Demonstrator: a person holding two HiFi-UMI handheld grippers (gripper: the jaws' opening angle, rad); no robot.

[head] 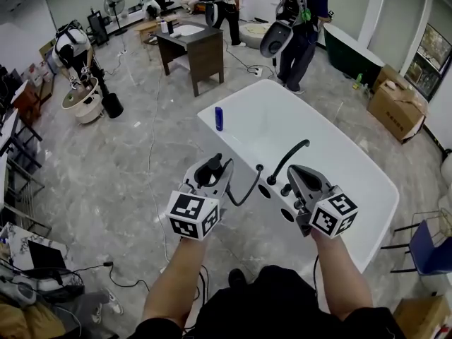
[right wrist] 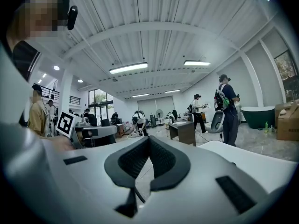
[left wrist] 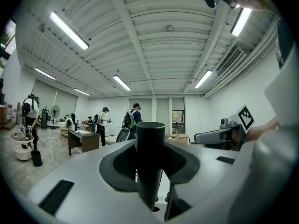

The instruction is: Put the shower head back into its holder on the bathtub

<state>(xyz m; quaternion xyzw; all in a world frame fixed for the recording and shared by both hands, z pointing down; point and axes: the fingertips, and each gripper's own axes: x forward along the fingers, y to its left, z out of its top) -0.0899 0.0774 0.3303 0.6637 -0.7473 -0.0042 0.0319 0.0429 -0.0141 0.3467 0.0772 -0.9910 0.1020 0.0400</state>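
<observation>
My left gripper point(head: 212, 167) is shut on the black shower head point(head: 210, 171), just left of the near end of the white bathtub point(head: 240, 97). Its black hose point(head: 244, 192) curves over to the tub's near rim. In the left gripper view the shower head's handle point(left wrist: 149, 157) stands upright between the jaws. A curved black faucet point(head: 288, 158) and round dark fittings point(head: 265, 190) sit on that rim. My right gripper point(head: 292, 171) hovers over the rim beside the faucet; its pads meet with nothing between them point(right wrist: 148, 146). Each gripper shows in the other's view: the right point(left wrist: 219, 136), the left point(right wrist: 93, 134).
A blue bottle point(head: 219, 119) stands on the tub's far left rim. A dark wooden table point(head: 191, 44) and several people are beyond. Cardboard boxes point(head: 395, 104) and a blue chair point(head: 431, 249) stand at the right. Cables point(head: 134, 284) lie on the marble floor at the left.
</observation>
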